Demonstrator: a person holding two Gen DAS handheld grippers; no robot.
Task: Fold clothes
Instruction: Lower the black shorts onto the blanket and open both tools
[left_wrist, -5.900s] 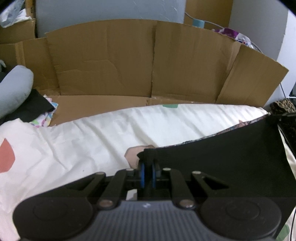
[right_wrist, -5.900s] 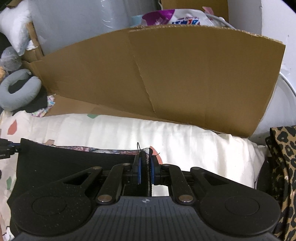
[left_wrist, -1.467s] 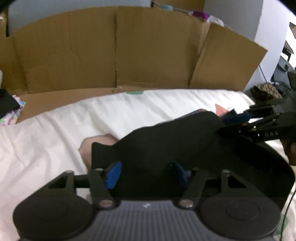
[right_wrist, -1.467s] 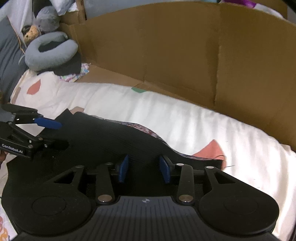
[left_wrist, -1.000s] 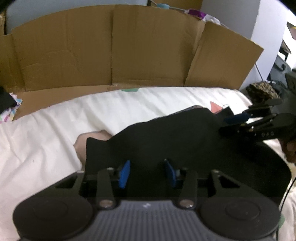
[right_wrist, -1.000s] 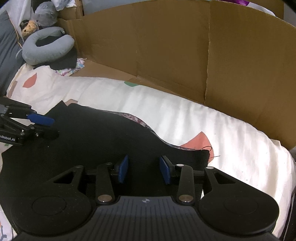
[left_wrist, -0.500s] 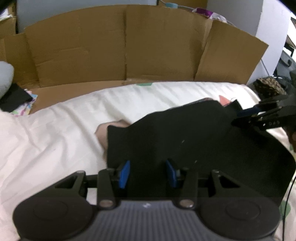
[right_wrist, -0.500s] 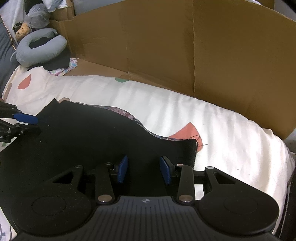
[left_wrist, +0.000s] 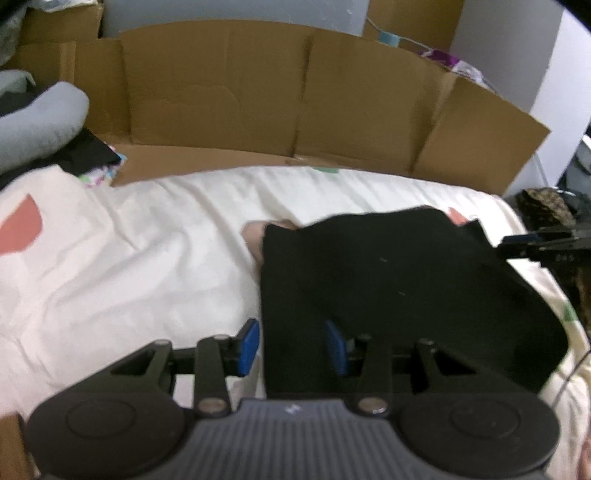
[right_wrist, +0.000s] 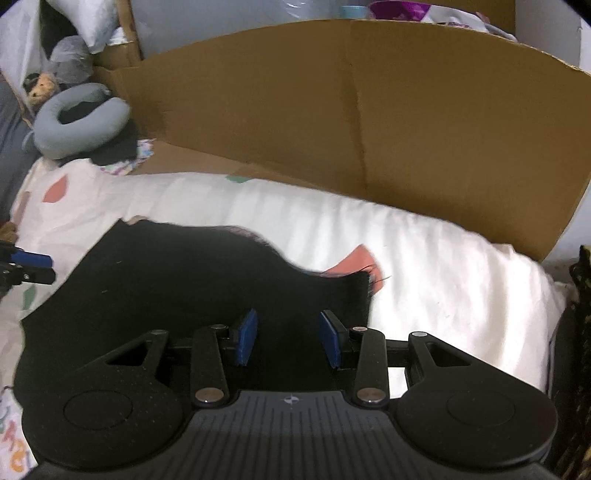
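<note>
Both grippers were pinching the black garment (left_wrist: 399, 280) about six seconds back; now they've let go. The left gripper (left_wrist: 291, 347) sits with its blue pads spread wide, nothing between them but the garment's left edge lying underneath, and the right gripper (right_wrist: 288, 336) is spread the same way over the garment's near right part. Since half a second ago the left one has slid left, off the cloth's edge. The garment lies flat on the white sheet (left_wrist: 129, 266) (soft, wrinkly, with coral patches), matte black with a wavy far edge. Stiff brown cardboard (right_wrist: 406, 129) stands behind, a grey neck pillow (right_wrist: 81, 118) far left.
</note>
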